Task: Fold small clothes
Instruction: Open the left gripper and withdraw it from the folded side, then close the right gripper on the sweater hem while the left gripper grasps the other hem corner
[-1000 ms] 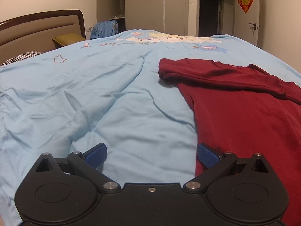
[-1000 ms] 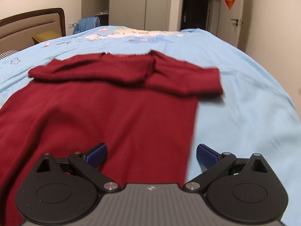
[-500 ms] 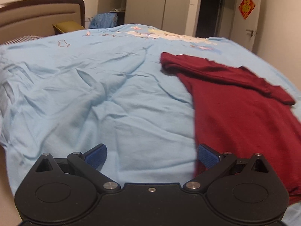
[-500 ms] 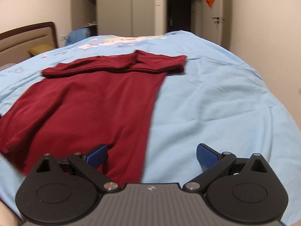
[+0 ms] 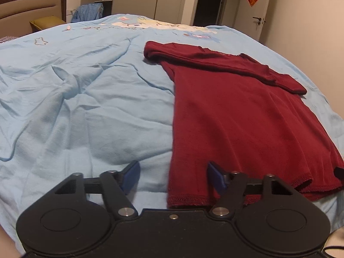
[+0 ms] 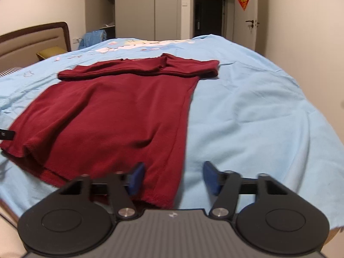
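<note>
A dark red knitted short-sleeved top (image 5: 232, 116) lies spread flat on the light blue wrinkled bedsheet (image 5: 86, 99) of a bed, its hem toward the cameras and both sleeves folded inward across the chest near the collar.

In the left wrist view, the left gripper (image 5: 173, 177) hovers low over the near left corner of the hem. Its blue-padded fingers (image 5: 131, 176) stand apart, holding nothing: the left one is over bare sheet just beside the garment's side edge, while the right one is over the red cloth, so the side seam runs between them. Whether the pads touch the fabric cannot be told.

In the right wrist view, the right gripper (image 6: 172, 177) sits low at the near right corner of the same top (image 6: 111, 116). Its fingers (image 6: 210, 177) are likewise apart and empty; the left one is over the red hem, the right one over the sheet (image 6: 258, 116), with the garment's right edge passing between them. This view is slightly blurred near the hem.

Both tools point forward along the bed toward the brown padded headboard (image 6: 32, 40) and the grey wardrobe (image 6: 137, 8) at the far side, roughly level and tilted down a little. A small black part shows at the far hem corner in each view.
</note>
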`<state>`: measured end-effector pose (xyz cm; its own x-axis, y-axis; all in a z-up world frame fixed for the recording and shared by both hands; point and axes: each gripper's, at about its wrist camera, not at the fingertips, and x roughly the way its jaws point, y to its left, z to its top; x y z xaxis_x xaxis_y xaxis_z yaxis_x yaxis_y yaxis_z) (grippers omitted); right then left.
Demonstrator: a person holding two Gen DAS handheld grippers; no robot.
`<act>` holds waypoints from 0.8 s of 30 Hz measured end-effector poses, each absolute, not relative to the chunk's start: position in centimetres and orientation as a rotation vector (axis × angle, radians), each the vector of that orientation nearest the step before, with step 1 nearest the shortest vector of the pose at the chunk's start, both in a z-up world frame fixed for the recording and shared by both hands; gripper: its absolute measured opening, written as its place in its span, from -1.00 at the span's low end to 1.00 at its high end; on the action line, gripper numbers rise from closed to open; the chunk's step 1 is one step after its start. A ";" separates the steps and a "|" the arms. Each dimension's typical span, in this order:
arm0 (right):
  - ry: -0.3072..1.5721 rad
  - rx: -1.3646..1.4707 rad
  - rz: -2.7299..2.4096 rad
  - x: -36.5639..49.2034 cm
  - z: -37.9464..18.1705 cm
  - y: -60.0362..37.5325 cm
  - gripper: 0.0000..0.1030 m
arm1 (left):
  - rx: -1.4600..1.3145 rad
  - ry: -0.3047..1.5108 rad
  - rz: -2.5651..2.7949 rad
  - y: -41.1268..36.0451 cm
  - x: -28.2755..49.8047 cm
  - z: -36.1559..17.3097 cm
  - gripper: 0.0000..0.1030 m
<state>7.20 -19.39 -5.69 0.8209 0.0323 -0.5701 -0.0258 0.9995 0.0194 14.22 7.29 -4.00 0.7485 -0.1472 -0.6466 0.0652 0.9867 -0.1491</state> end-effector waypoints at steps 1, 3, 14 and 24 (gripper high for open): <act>0.608 0.010 0.051 7.1 -5.6 -19.3 -0.28 | -0.116 0.725 -0.123 7.1 14.2 -4.0 -0.01; 0.610 0.003 0.080 7.0 -5.4 -19.0 -0.57 | -0.120 0.737 -0.141 6.9 14.3 -3.8 -0.45; 0.499 -0.066 0.009 3.8 -1.3 -20.9 -0.89 | -0.085 0.675 -0.064 6.5 11.7 -0.1 -0.91; 0.590 -0.081 0.007 4.8 -4.6 -20.5 -0.88 | -0.047 0.727 -0.047 6.0 11.9 -2.4 -0.87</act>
<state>4.81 -20.49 -4.63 0.8312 -0.0168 -0.5557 -0.0295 0.9968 -0.0743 11.89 6.04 -2.43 0.7464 -0.0591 -0.6629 0.0266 0.9979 -0.0590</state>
